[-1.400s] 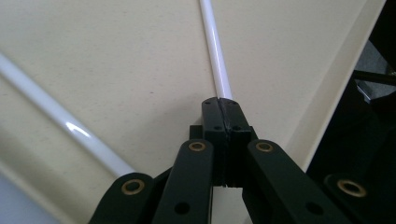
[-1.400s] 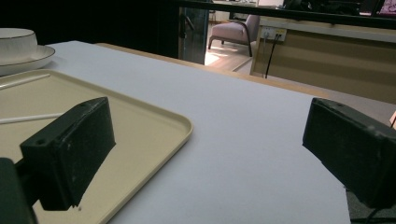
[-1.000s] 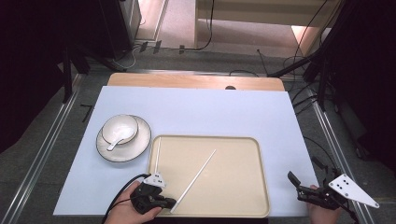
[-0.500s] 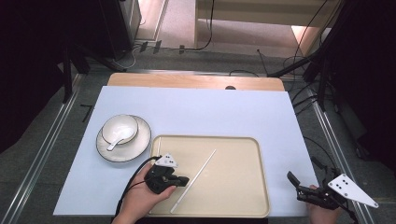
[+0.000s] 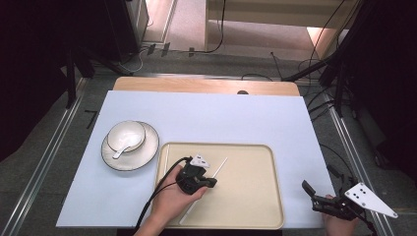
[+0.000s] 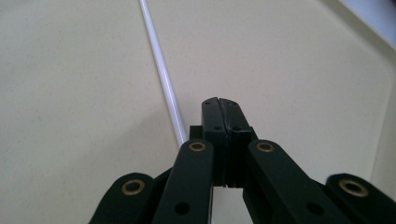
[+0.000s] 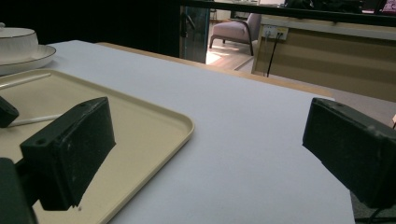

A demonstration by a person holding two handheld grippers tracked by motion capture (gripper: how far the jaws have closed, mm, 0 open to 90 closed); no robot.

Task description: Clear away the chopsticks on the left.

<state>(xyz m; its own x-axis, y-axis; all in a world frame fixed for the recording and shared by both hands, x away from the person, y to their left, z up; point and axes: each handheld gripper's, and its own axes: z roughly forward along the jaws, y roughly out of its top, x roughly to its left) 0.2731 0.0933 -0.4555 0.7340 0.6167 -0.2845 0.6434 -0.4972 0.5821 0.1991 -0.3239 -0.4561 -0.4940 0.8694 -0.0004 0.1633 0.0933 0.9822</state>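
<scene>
- Pale-blue sheet covers the wooden table [image 5: 206,118], and everything sits on it.
- Beige rectangular plastic tray [image 5: 246,206] lies near the front edge, centre stage.
- White round plate with a dark rim [image 5: 147,147] sits just left of the tray's far corner, a white bowl [image 5: 129,133] on it and a white spoon [image 5: 120,152] resting in that bowl.
- Left gripper [image 5: 212,183] hovers low over the tray's left half, jaws pressed flat together with nothing between them; in the left gripper view they meet at the tip [image 6: 222,109].
- Right gripper [image 5: 319,196] waits off the tray's right front corner, its two black pads [image 7: 70,149] standing wide apart over bare sheet, holding nothing.
- Thin white straight chopstick [image 5: 219,167] lies slantwise on the tray floor, running just beside the closed left jaws [image 6: 161,74], not clamped.
</scene>
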